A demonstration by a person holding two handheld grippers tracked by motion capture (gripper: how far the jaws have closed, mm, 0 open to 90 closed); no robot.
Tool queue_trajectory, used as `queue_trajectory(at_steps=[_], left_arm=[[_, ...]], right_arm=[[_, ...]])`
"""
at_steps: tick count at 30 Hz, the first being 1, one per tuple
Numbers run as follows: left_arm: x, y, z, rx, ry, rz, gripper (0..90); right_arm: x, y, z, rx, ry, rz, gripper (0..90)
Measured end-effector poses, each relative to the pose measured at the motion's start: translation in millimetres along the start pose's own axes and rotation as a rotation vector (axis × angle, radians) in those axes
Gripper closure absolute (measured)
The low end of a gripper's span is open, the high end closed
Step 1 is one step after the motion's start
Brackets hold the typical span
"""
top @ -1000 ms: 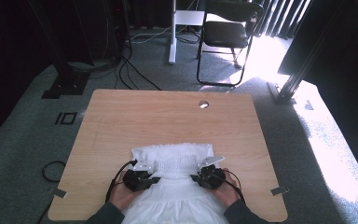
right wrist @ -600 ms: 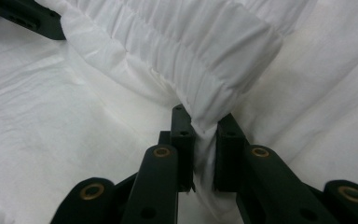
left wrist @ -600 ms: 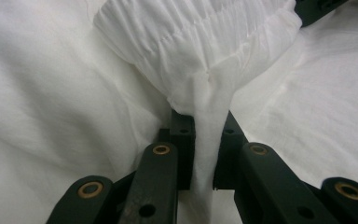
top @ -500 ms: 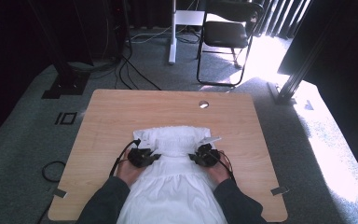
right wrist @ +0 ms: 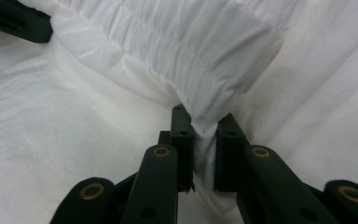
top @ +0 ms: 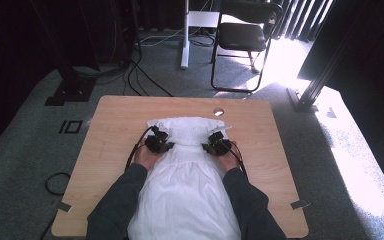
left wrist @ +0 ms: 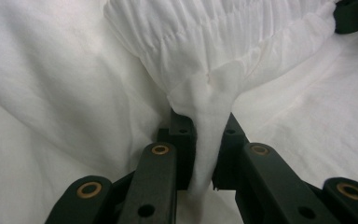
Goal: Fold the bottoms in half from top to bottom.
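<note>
A white dress (top: 185, 170) with a gathered, smocked top lies spread on the wooden table (top: 115, 115), its skirt running off the near edge. My left gripper (top: 161, 141) is shut on the left side of the smocked top; a pinched fold of white cloth (left wrist: 207, 140) runs down between its jaws. My right gripper (top: 215, 144) is shut on the right side of the top, with the smocked edge (right wrist: 205, 126) squeezed between its jaws. Both forearms in dark sleeves lie along the skirt's sides.
A small round hole (top: 218, 112) sits near the table's far edge. Behind the table stand a black chair (top: 242, 37), a white post (top: 185, 35) and loose cables (top: 145, 75) on the grey carpet. Bright sunlight falls at the right.
Both grippers have moved away from the person toward the table's far edge, dragging the dress with them. More of the skirt now lies on the table.
</note>
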State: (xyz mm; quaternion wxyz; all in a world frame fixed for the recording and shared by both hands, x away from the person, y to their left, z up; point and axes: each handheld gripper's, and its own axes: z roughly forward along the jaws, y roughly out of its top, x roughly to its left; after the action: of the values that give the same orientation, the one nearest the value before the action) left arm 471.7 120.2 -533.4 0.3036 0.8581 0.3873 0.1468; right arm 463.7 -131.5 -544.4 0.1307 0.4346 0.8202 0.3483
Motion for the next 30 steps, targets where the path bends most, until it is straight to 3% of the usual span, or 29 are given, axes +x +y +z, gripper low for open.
queue_trajectory(at_steps=[2,5,17,20,23,24,25,30], left_arm=[[1.4,6.0,3.3,0.014,0.023,-0.006,81.9],[4.2,6.7,5.2,0.002,0.020,-0.033,81.8],[6.4,8.2,-4.2,-0.027,-0.010,-0.066,83.6],[7.7,13.1,-21.7,-0.081,-0.041,-0.086,83.9],[6.5,19.2,-47.8,-0.158,-0.069,-0.088,83.9],[3.9,22.4,-61.1,-0.186,-0.079,-0.079,83.9],[0.8,24.9,-71.6,-0.208,-0.082,-0.064,83.9],[-19.3,33.9,-125.0,-0.297,-0.119,0.007,83.8]], right_arm=[[-6.2,6.1,4.7,-0.001,0.002,0.033,81.1],[-10.1,11.0,8.1,0.002,-0.001,0.068,81.2],[-7.6,11.9,5.0,-0.019,-0.005,0.057,81.5],[-6.6,16.0,-6.4,-0.061,0.008,0.058,81.6],[-1.9,26.1,-32.4,-0.136,0.021,0.014,81.7],[0.2,30.2,-43.6,-0.166,0.024,0.000,81.7],[0.2,30.2,-43.6,-0.166,0.024,0.000,81.7],[9.2,45.1,-91.9,-0.270,0.030,-0.058,81.6]])
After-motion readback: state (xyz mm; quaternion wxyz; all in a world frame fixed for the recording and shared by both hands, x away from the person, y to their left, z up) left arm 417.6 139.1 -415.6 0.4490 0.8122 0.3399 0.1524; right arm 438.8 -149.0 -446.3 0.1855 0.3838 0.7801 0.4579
